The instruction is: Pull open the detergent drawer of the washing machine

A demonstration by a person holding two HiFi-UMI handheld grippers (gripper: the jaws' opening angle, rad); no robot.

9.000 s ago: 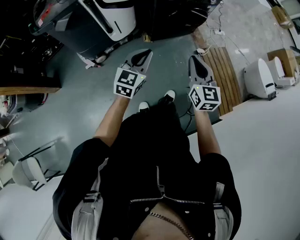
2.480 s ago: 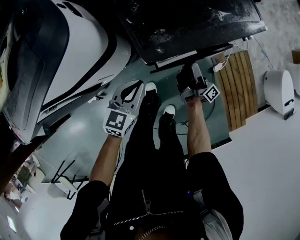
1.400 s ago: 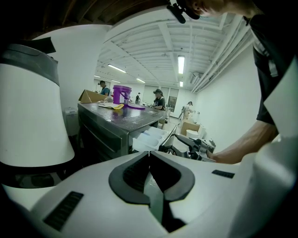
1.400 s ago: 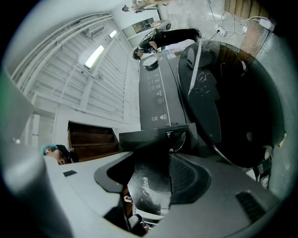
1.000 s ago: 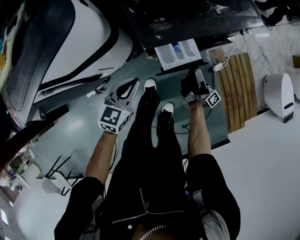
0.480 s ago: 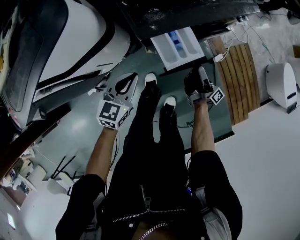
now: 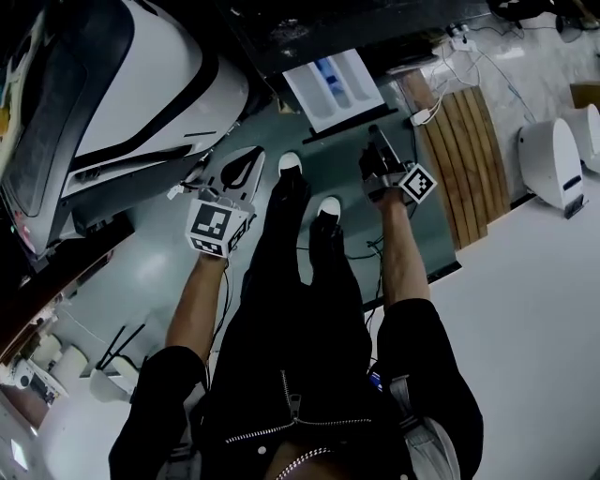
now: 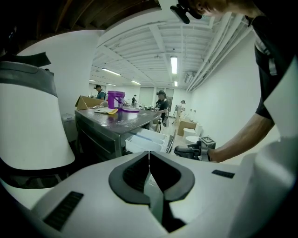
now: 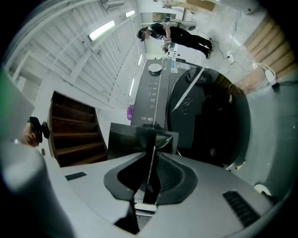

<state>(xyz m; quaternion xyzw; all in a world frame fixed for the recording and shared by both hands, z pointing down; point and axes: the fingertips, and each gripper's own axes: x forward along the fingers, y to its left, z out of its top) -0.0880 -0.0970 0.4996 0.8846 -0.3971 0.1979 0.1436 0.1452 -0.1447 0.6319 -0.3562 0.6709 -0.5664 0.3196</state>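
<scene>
Since the white plastic detergent drawer [image 7: 314, 96] already stands well out of the dark grey front-loading washing machine [image 7: 375, 28], the pull looks essentially done, and both tools read as idle rather than working. The right hand-held gripper [image 9: 152, 155] points level at drawer height, probably because it is the pulling hand. Its jaws are closing and all but together with nothing between them, so it is off the drawer, not grasping it. The drawer's dark front panel sits just ahead of its tips, and contact is not evident. The left hand-held gripper [image 8: 149, 159] is clenched and empty, tilted somewhat down and held off to the side. That likely keeps it clear of the drawer's travel, since the drawer lies ahead of it and to its right. A white rounded appliance with a dark window [image 7: 141, 66] is off the left gripper's outer side, and a slatted wooden board [image 7: 464, 150] is off the right gripper's outer side. Count: two grippers and one washing machine. There is one drawer with what looks like three compartments and one blue insert [image 7: 330, 79] in the middle. There is also one purple bucket [image 8: 115, 99] on the machine top, two white-toed shoes [image 7: 290, 162] below and between the grippers, and one wooden board.
</scene>
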